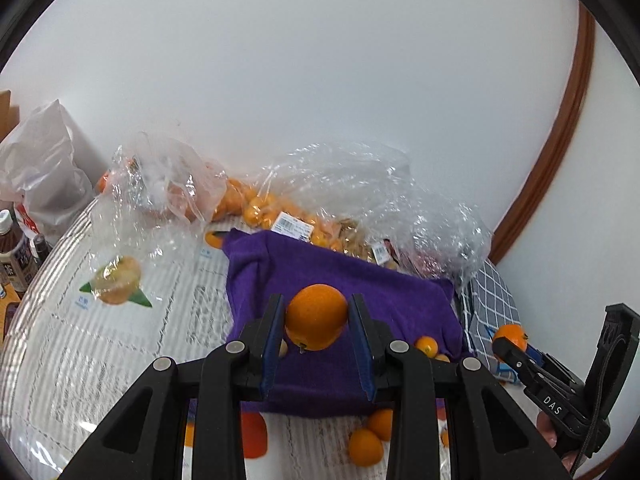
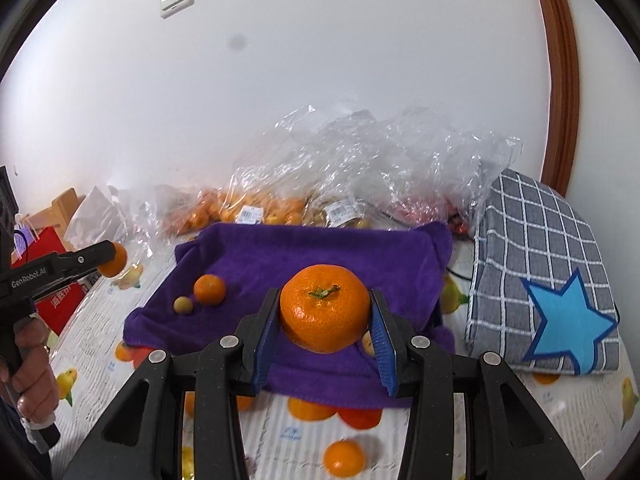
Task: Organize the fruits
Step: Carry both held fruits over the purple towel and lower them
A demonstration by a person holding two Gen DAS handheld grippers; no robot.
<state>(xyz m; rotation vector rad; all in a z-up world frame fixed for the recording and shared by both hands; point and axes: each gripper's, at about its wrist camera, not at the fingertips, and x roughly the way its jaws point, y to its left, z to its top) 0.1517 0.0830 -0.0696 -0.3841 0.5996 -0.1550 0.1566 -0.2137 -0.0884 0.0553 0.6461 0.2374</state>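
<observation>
Oranges (image 1: pixel 316 317) (image 2: pixel 325 307) in both grippers (image 1: pixel 317 312) (image 2: pixel 325 320) (aloft)

Left wrist view: sits just behind the left gripper (image 1: pixel 316 320), looks forward and somewhat down along its fingers, close over the purple towel (image 1: pixel 400 300), white wall behind. Right gripper (image 1: pixel 510 344) shows at its right edge.

Right wrist view: same mounting behind the right gripper (image 2: pixel 325 312), same tilt, also near the towel (image 2: pixel 320 248). Left gripper (image 2: pixel 108 258) enters at its left edge.

Shared: towel, plastic bags (image 1: pixel 360 176) (image 2: pixel 380 152) along the wall, checked cloth (image 1: pixel 494 292) (image 2: pixel 532 232), brown door frame (image 1: pixel 568 120) (image 2: pixel 560 80).
</observation>
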